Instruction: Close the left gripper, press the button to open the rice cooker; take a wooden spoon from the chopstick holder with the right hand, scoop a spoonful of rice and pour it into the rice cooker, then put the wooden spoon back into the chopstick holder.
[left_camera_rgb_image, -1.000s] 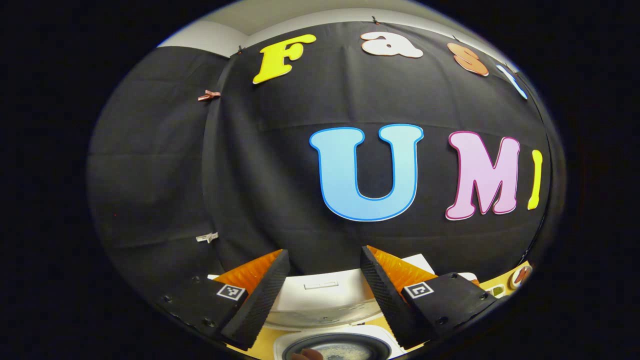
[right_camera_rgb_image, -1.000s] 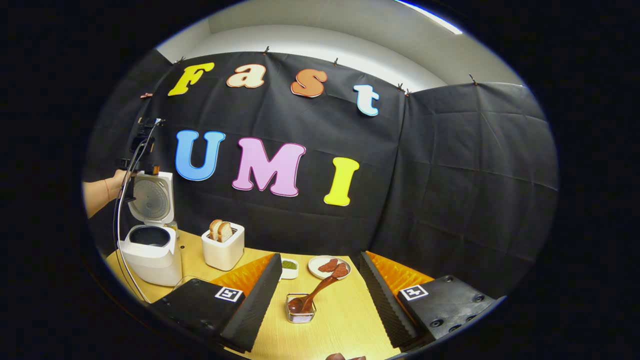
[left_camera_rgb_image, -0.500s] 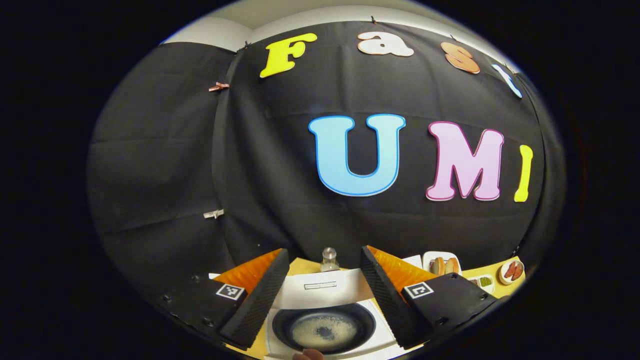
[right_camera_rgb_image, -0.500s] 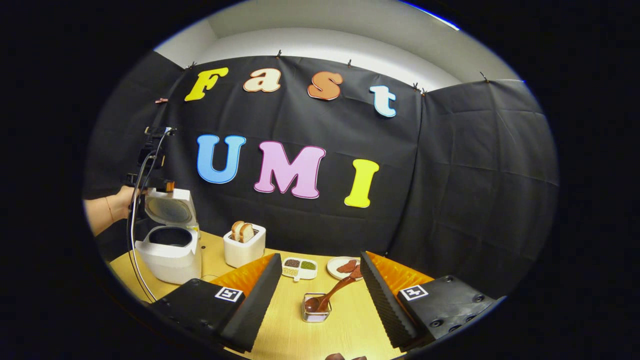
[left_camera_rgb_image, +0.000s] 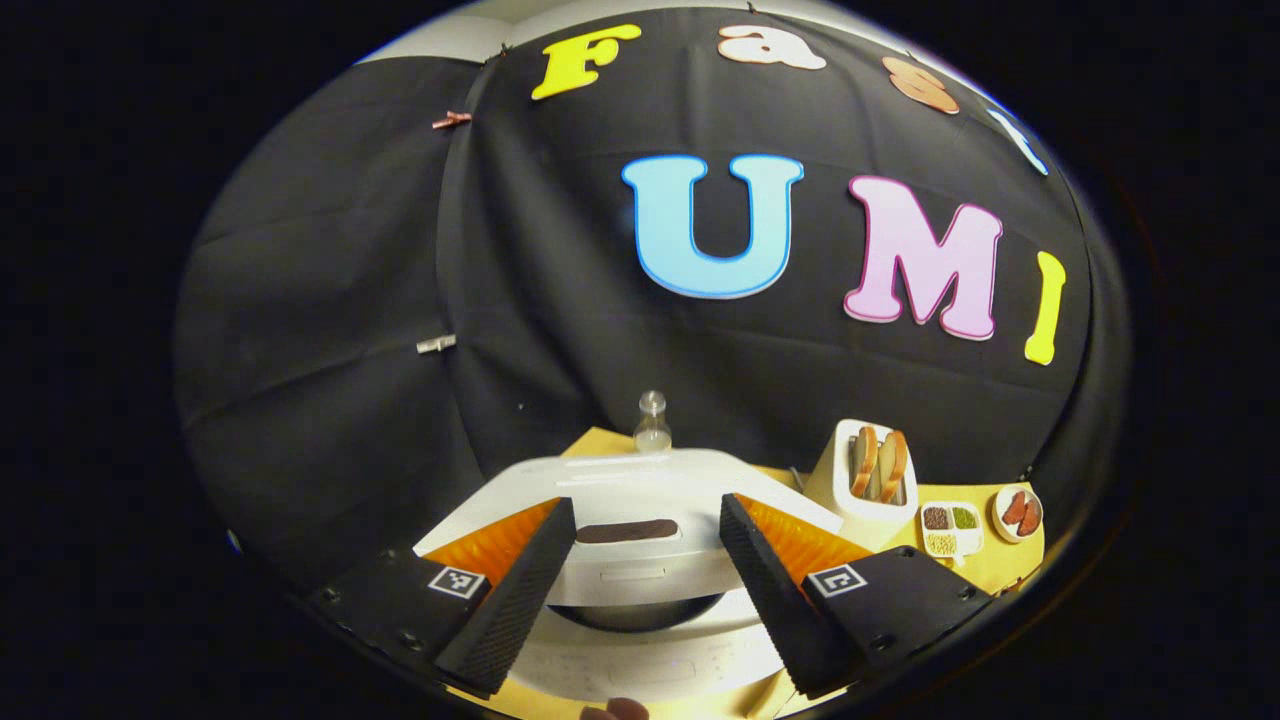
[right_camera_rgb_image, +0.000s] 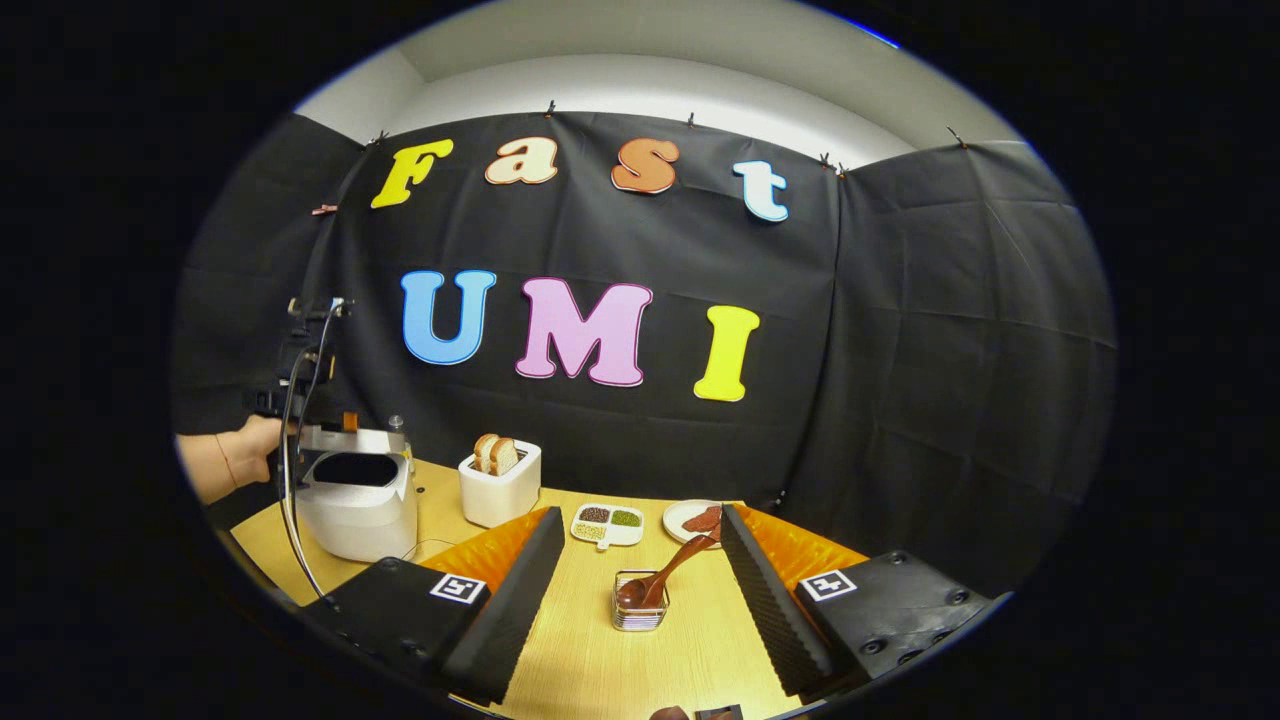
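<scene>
Rice cooker (right_camera_rgb_image: 358, 495): table's (right_camera_rgb_image: 590, 660) left end, lid part-lowered.
Chopstick holder (right_camera_rgb_image: 640, 602): holds wooden spoon (right_camera_rgb_image: 668, 572).
Toaster (right_camera_rgb_image: 500, 482): 2 bread slices.
Left gripper (left_camera_rgb_image: 640, 585), right gripper (right_camera_rgb_image: 635, 600): fingers apart, gripping nothing.

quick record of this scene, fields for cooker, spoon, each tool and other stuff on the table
rice cooker: lid tipped down, nearly shut
wooden spoon: standing in chopstick holder
left tool: open, over the cooker lid
right tool: open, holding nothing
table: toaster with bread, divided dish, plate
</scene>
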